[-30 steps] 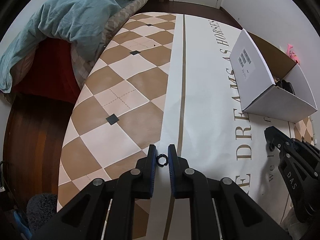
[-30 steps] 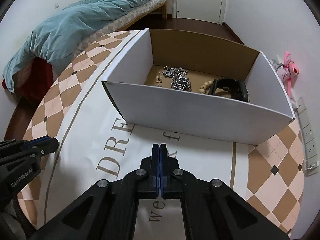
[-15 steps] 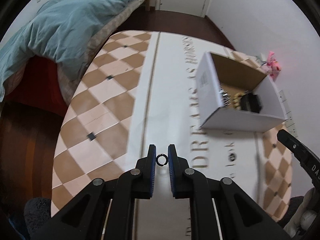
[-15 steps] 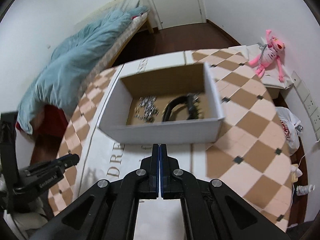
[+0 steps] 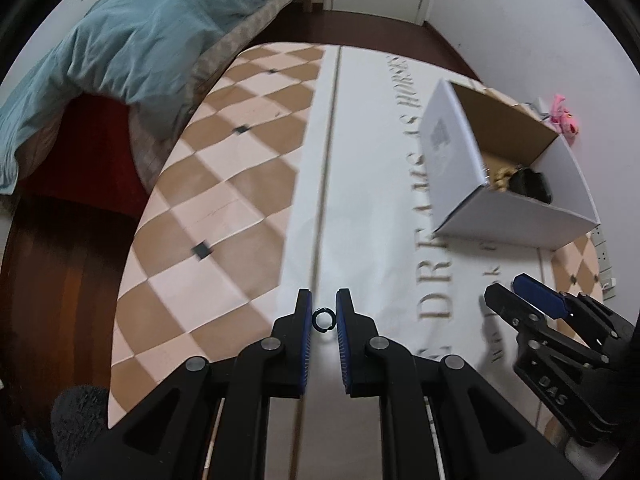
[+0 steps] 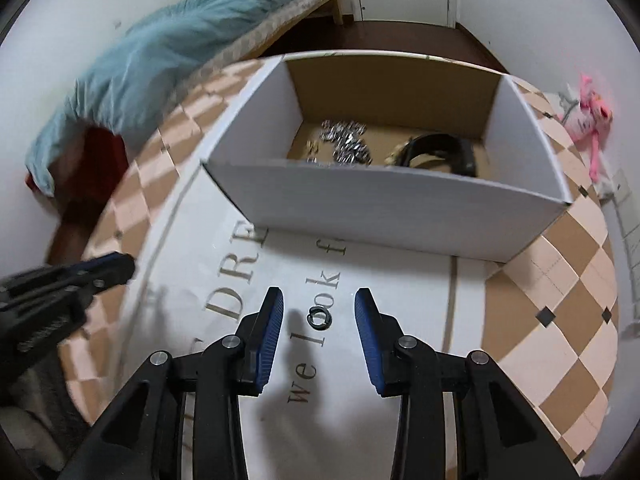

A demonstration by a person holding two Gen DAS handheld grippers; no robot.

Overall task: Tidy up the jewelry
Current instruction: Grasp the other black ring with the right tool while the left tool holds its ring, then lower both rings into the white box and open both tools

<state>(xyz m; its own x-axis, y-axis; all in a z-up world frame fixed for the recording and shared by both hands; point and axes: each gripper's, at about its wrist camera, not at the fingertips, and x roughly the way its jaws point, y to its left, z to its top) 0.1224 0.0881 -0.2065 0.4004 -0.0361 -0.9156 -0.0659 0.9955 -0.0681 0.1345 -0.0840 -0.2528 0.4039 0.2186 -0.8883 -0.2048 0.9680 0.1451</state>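
My left gripper point(image 5: 323, 319) is shut on a small dark ring point(image 5: 323, 319), held between its blue pads above the table. My right gripper point(image 6: 319, 312) is open, its jaws wide apart, with a second small dark ring point(image 6: 319, 317) lying on the tablecloth between them. The white cardboard box point(image 6: 384, 204) stands just beyond the right gripper and holds a silver chain point(image 6: 346, 144), a black bracelet point(image 6: 440, 152) and beads. The box also shows in the left wrist view point(image 5: 452, 152) at the right. The right gripper shows there too point(image 5: 520, 300).
The round table point(image 5: 224, 208) has a checked brown and cream cloth with a white lettered band. A bed with a teal duvet point(image 5: 132, 44) stands to the left. A pink plush toy point(image 6: 592, 120) lies at the far right. The left gripper point(image 6: 92, 272) enters the right view's left edge.
My right gripper was shut; its jaws are now wide apart over a ring on the cloth, and it has come down closer to the table. My left gripper keeps hold of its ring.
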